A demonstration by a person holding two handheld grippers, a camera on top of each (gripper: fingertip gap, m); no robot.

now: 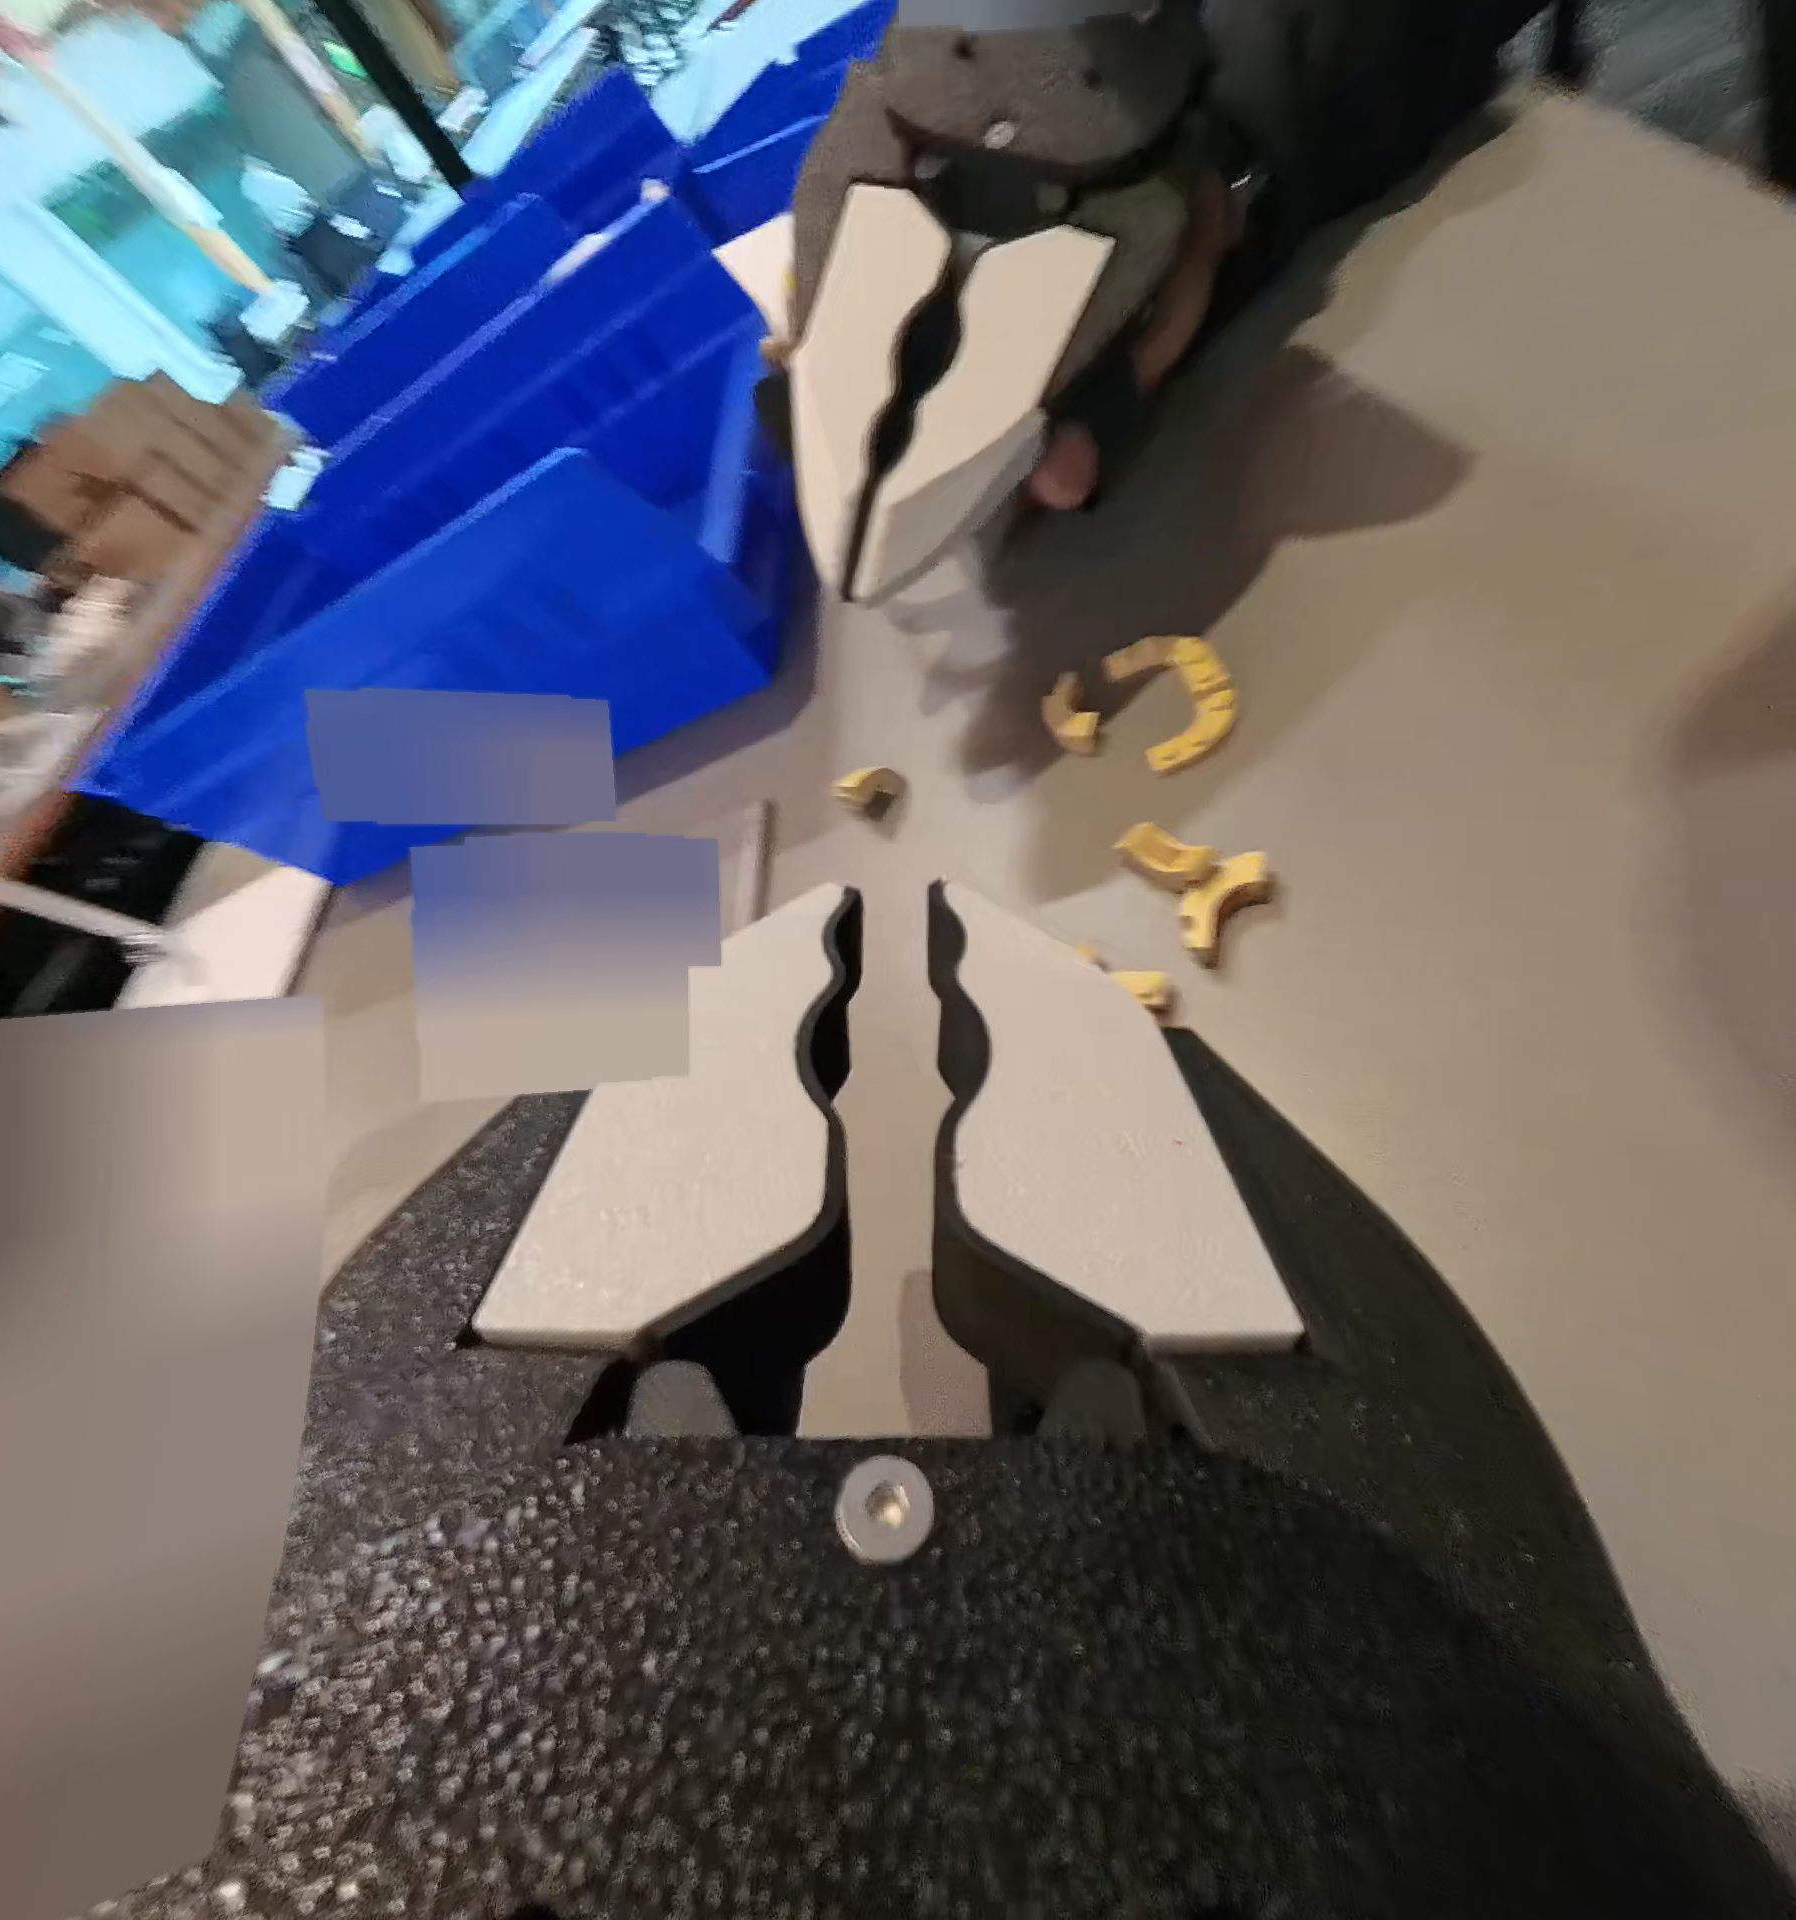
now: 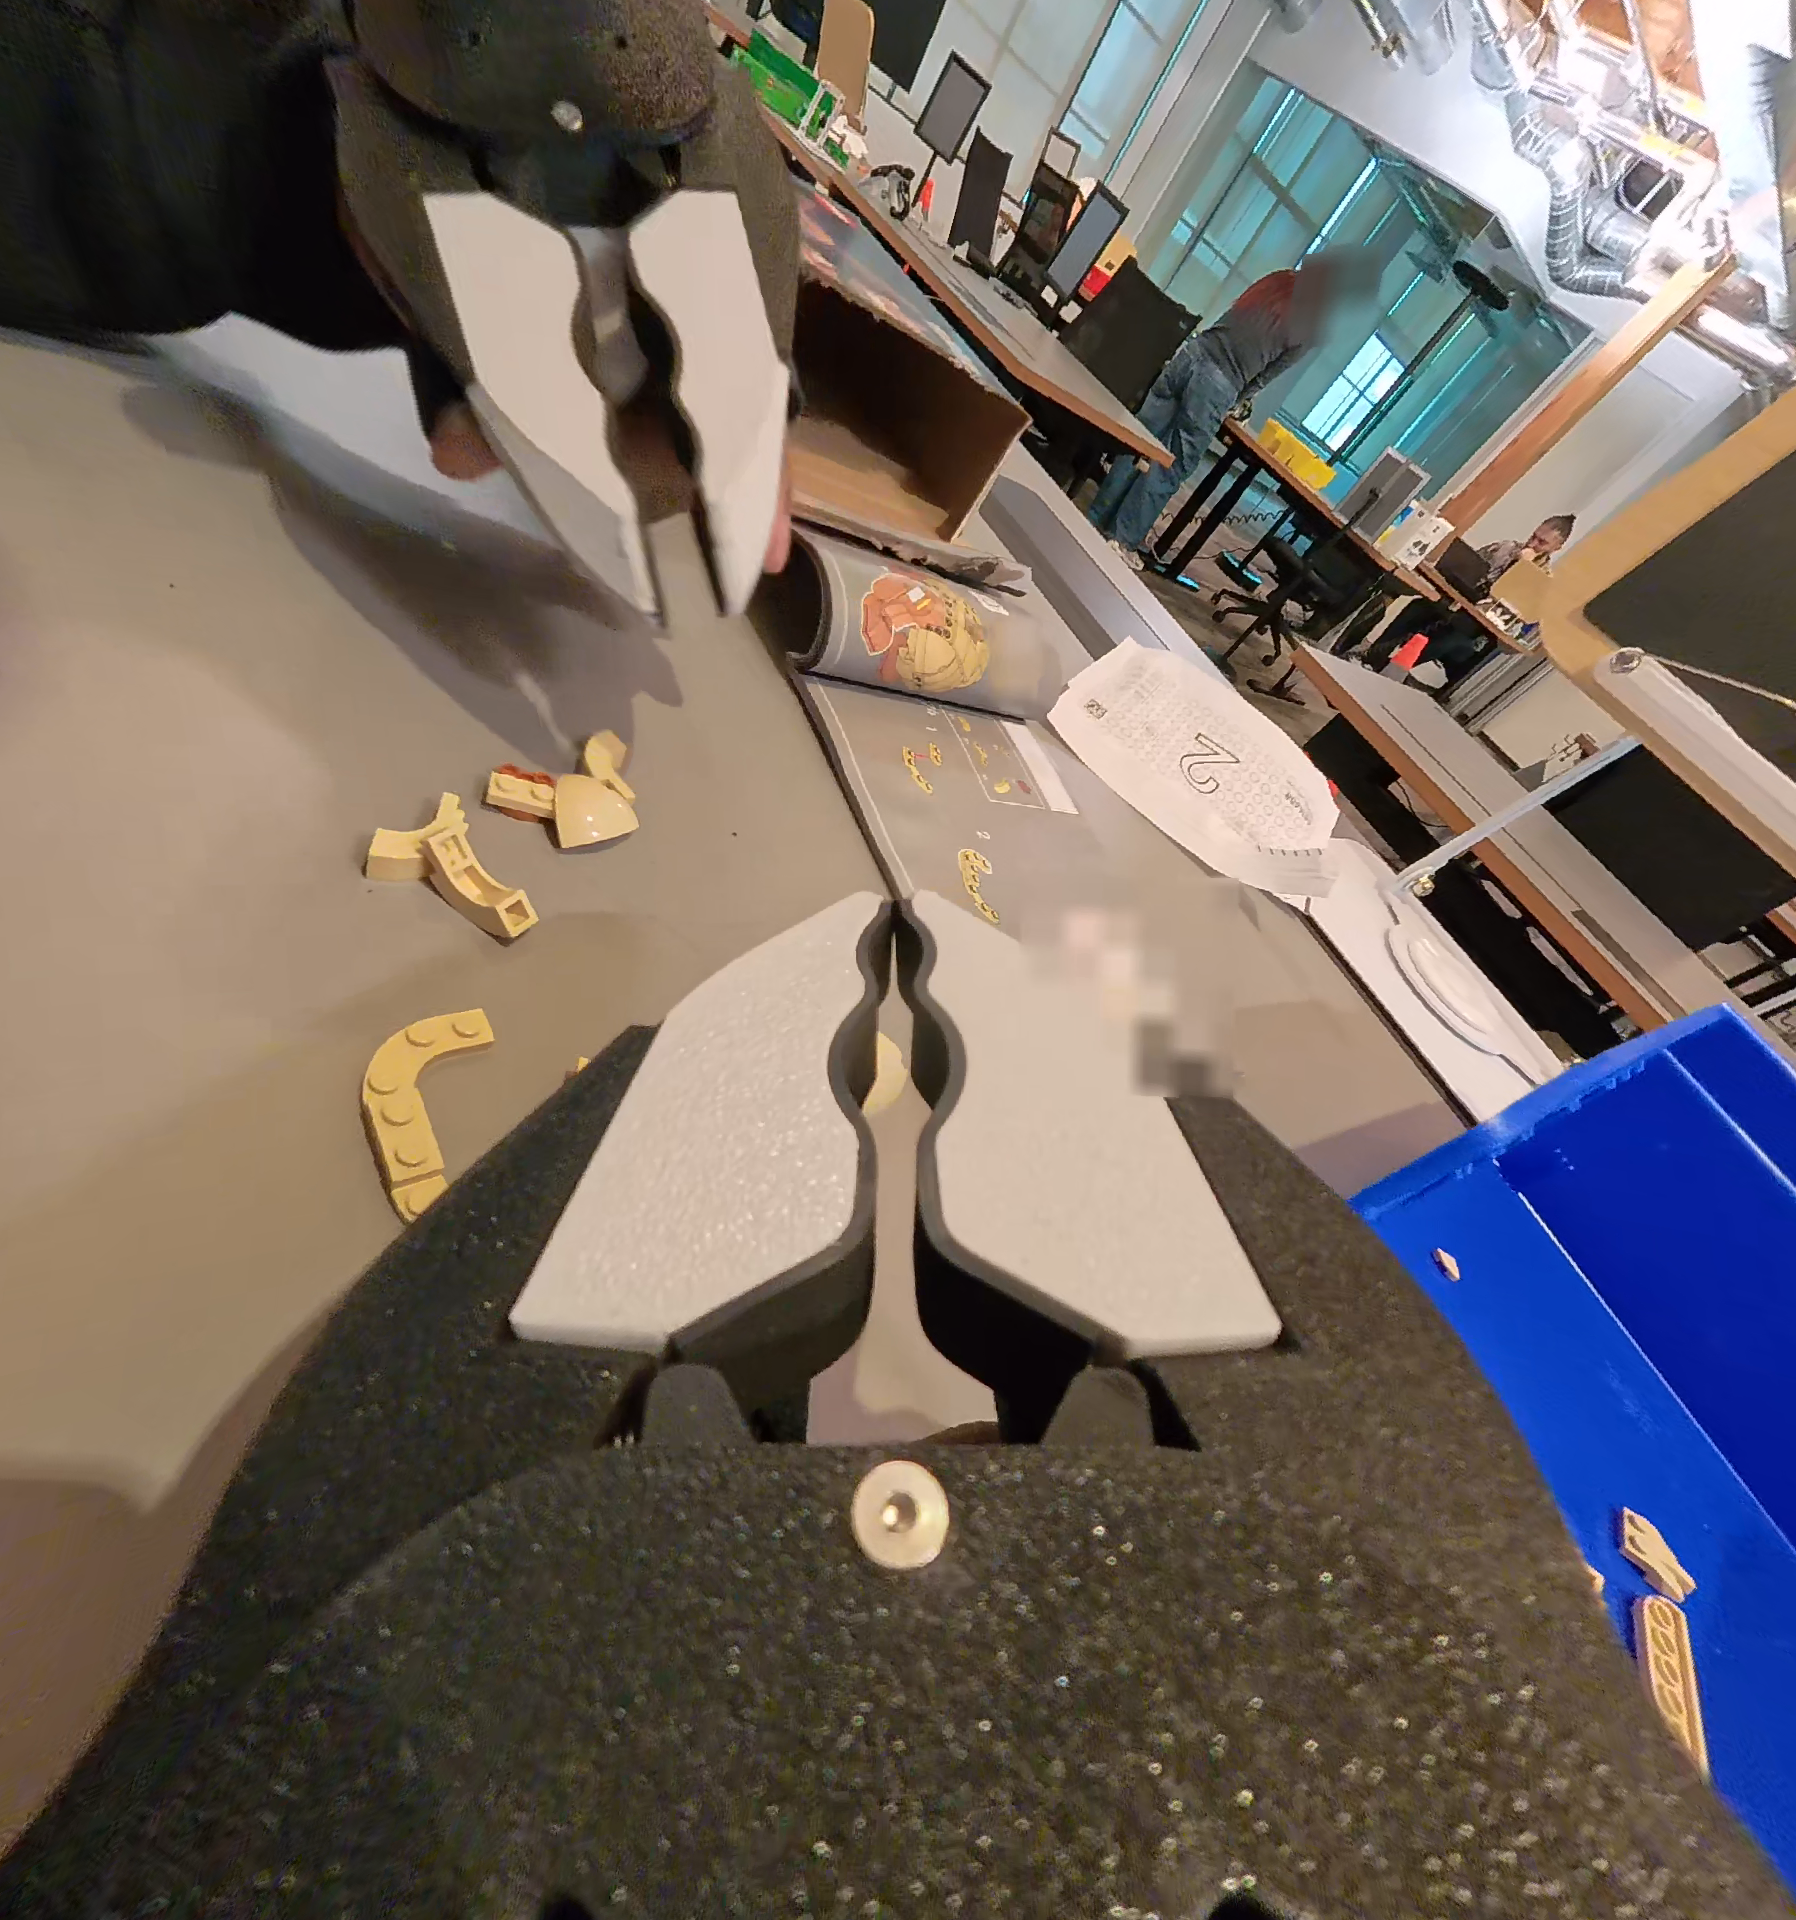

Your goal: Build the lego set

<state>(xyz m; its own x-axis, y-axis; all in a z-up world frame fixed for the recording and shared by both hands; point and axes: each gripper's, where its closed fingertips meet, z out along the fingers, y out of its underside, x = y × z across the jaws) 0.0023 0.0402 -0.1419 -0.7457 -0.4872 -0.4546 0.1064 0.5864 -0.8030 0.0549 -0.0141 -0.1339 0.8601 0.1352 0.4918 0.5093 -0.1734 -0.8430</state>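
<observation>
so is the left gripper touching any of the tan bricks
Apart. The left wrist view shows the left gripper with bare grey table between its fingers, the nearest small tan brick lying beyond the tips.

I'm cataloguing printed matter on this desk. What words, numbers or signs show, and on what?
I won't quote writing; its bearers only.
White paper bag: one big numeral, fine print blurred.
Open booklet: small step numerals beside part diagrams, too small to read.
</observation>
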